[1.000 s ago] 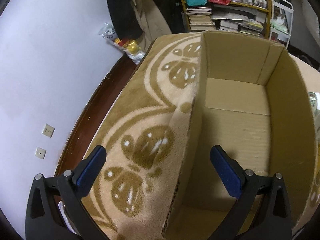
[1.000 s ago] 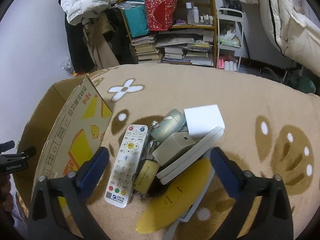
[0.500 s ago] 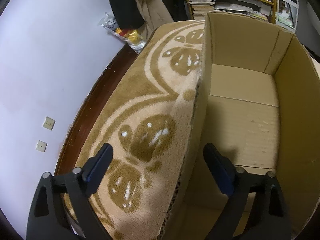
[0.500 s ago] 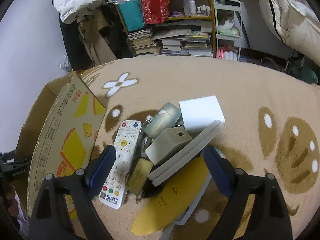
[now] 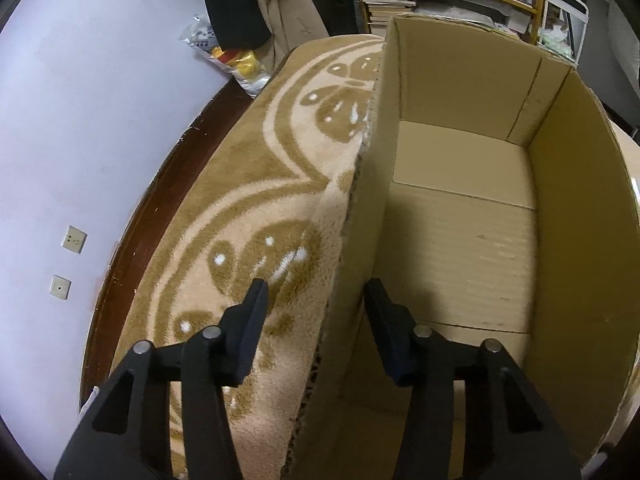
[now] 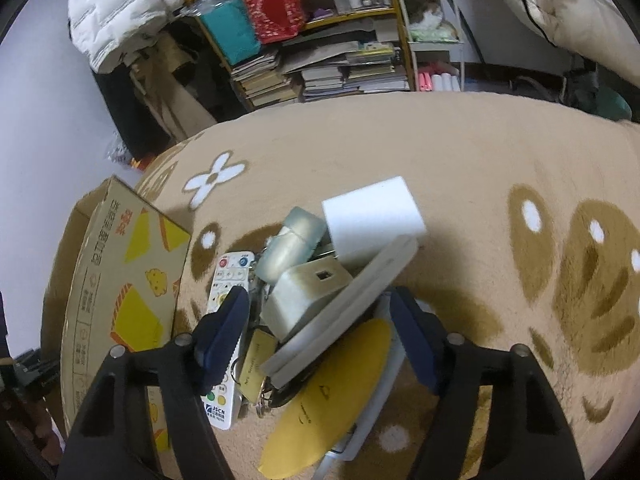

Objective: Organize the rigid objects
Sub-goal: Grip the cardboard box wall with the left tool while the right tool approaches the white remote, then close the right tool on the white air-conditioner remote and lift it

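The right gripper (image 6: 316, 326) hangs with jaws wide over a heap of rigid objects near the middle of the rug (image 6: 460, 168), holding nothing. Between the fingers lie a beige box (image 6: 304, 300) and a tilted white slab (image 6: 344, 316); the remote control (image 6: 226, 344), marked "JSCN", lies under the left finger. Risk: closing here may catch several stacked pieces, so the slab slides off the yellow disc (image 6: 336, 384). The left gripper (image 5: 316, 320) is also wide, straddling the near wall of the empty cardboard box (image 5: 460, 240) at the rug's left edge; closing may crush it. Chinese print on the box is unreadable.
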Demonstrator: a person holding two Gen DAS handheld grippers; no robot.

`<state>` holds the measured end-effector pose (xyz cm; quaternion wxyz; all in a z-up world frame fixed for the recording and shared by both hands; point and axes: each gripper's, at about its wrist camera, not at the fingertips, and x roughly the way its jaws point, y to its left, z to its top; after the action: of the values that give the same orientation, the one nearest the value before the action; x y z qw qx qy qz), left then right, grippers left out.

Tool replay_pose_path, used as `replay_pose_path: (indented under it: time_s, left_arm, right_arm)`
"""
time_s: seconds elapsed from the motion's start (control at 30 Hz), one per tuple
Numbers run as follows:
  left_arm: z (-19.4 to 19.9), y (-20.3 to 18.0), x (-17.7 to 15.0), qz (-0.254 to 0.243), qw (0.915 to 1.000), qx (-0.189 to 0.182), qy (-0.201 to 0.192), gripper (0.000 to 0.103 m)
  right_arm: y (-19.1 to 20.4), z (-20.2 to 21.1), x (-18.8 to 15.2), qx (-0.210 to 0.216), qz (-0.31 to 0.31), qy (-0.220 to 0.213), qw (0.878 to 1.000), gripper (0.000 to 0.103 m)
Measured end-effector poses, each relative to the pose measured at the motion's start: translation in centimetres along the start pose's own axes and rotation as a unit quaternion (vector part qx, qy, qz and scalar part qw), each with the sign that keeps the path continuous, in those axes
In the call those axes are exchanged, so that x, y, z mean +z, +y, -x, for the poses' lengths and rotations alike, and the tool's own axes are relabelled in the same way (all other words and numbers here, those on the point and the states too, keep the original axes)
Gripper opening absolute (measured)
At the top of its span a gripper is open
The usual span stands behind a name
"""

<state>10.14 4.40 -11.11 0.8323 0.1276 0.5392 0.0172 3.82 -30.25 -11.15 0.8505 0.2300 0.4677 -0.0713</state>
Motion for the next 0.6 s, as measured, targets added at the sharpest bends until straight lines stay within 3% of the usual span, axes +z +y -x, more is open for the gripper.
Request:
replay_pose_path:
  time_s: [0.17, 0.33, 0.43, 0.6]
  left_arm:
    - [0.12, -0.02, -0.07, 0.000, 1.0000, -0.006, 0.000, 0.042]
    - [0.07, -0.23, -0.23, 0.000, 0.9997, -0.023, 0.007, 0.027]
    - [-0.06, -0.32, -0.37, 0.006, 0.9992, -0.036, 0.016, 0.020]
    - [0.09, -0.52, -0.39, 0.005, 0.9991, -0.038, 0.016, 0.019]
  right_arm:
    - [-0.59, -0.13, -0.21, -0.003, -0.011, 0.014, 1.000, 0.059]
    - [-0.47, -0.40, -0.59, -0.006, -0.005, 0.023, 1.000, 0.043]
    - [-0.22, -0.37, -0.66, -0.011, 0.000, 0.022, 1.000, 0.043]
    - [-0.28, -0.13, -0.65, -0.023, 0.000, 0.031, 0.999, 0.042]
